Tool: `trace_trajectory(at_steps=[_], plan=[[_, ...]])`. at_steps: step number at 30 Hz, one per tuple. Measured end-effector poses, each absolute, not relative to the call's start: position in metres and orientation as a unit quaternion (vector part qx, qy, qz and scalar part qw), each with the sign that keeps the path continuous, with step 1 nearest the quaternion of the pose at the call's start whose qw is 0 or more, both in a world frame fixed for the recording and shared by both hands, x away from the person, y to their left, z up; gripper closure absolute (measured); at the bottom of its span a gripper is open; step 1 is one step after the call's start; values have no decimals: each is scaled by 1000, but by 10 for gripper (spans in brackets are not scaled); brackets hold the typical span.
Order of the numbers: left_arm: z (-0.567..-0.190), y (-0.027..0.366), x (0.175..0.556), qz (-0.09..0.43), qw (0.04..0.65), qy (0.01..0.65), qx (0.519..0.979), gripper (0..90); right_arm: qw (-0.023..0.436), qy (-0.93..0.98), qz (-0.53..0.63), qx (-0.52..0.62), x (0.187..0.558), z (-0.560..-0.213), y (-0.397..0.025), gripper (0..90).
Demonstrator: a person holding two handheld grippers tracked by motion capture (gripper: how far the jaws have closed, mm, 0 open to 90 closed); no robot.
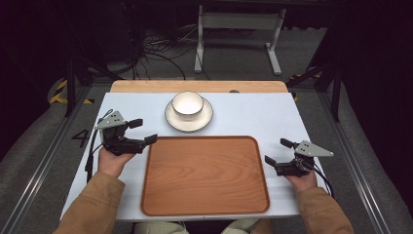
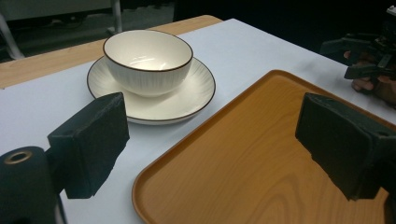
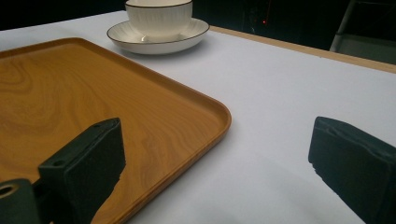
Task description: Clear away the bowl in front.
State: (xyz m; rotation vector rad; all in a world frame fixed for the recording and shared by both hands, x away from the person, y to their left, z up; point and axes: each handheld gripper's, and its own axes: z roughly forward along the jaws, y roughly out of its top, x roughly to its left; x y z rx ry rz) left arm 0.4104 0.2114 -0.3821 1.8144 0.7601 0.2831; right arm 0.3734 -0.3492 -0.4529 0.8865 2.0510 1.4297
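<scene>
Wooden tray (image 1: 204,175) centre, empty | bowl (image 1: 187,103) on saucer (image 1: 189,122) at 12 o'clock, untouched | left gripper (image 1: 141,131) at 9, right gripper (image 1: 276,152) at 3, jaws apart, holding nothing | nothing apparently begun

A dim room with grey carpeted floor (image 1: 234,53). A white frame stand (image 1: 238,34) sits beyond the counter (image 1: 272,117). Black cables (image 1: 156,53) tangle nearby.

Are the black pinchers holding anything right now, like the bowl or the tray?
No, nothing is held. The left gripper and the right gripper are both open, apart from the bowl and tray.
</scene>
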Motion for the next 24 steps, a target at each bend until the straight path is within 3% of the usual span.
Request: trace_trajectory(at_steps=[24], plan=[[-361,172,446,121,526,300,786,102,242,750,525,323,373,-453,-349,40]])
